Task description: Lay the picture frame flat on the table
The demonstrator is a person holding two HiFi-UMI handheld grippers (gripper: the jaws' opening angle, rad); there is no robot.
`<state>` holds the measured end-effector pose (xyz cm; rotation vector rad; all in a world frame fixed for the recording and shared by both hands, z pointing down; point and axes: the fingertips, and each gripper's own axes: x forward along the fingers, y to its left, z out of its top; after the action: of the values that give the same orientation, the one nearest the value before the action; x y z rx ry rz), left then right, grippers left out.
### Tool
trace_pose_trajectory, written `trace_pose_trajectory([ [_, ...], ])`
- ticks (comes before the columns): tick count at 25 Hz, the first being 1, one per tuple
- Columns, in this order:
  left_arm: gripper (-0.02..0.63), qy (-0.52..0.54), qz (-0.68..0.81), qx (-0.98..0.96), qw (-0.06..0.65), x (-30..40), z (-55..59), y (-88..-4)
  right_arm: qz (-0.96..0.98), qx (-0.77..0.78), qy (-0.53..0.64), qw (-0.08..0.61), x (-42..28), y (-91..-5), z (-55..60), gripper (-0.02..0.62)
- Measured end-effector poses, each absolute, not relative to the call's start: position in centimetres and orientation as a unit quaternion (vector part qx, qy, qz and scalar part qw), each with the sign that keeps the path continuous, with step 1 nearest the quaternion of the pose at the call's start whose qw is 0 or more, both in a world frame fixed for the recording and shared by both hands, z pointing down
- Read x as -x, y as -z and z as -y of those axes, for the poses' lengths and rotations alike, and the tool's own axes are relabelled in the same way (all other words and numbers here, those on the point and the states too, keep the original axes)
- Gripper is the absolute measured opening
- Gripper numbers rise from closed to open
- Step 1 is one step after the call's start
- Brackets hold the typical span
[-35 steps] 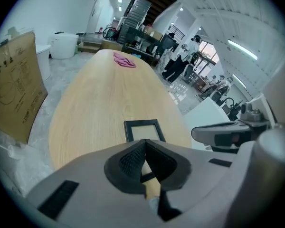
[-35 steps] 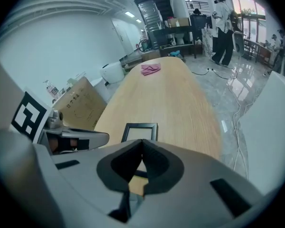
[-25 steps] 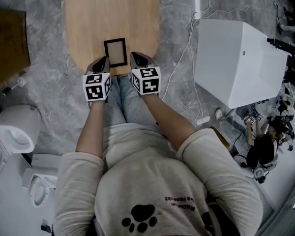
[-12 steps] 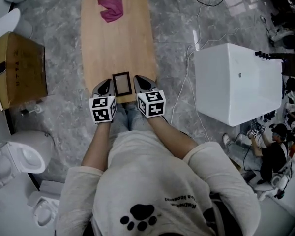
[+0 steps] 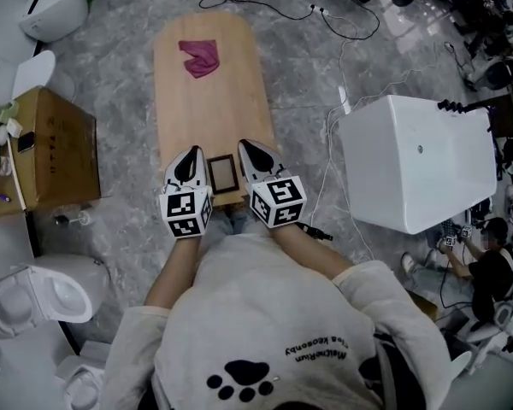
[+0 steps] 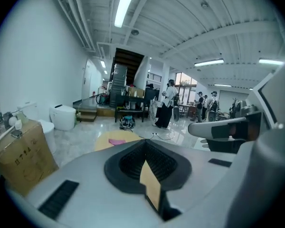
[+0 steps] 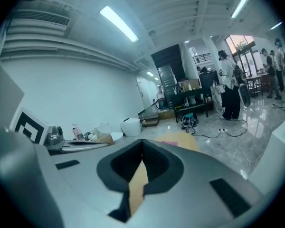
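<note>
While flat, frame (image 5: 223,174) between left hand-held gripper (image 5: 190,155) and right hand-held gripper (image 5: 250,149)

Three cameras: one high, two low
The head view looks steeply down on the bench (image 5: 207,118) from well above. Both gripper views face almost level (wide-angle, close behind their jaws) and share its far end.
</note>
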<state>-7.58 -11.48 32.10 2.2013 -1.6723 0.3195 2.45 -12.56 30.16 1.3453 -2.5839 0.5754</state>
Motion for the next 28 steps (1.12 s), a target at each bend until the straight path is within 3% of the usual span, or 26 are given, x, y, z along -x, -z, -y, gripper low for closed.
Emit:
trace_pose_trajectory([
  [8,0.009,-0.059,0.609,-0.784,0.104,7.9,11.4,-24.0,0.878,-0.461,-0.126,0.03,-3.0,-22.5,12.6,0.011],
  [18,0.009,-0.049,0.611,-0.79,0.007,6.8,10.1,-17.5,0.883,-0.466,-0.046,0.02,-3.1,-17.5,12.0,0.011],
  [28,0.009,-0.027,0.602,-0.798,0.009,6.4,9.6,-17.2,0.886,-0.463,-0.031,0.02,-2.8,-17.1,11.6,0.009],
])
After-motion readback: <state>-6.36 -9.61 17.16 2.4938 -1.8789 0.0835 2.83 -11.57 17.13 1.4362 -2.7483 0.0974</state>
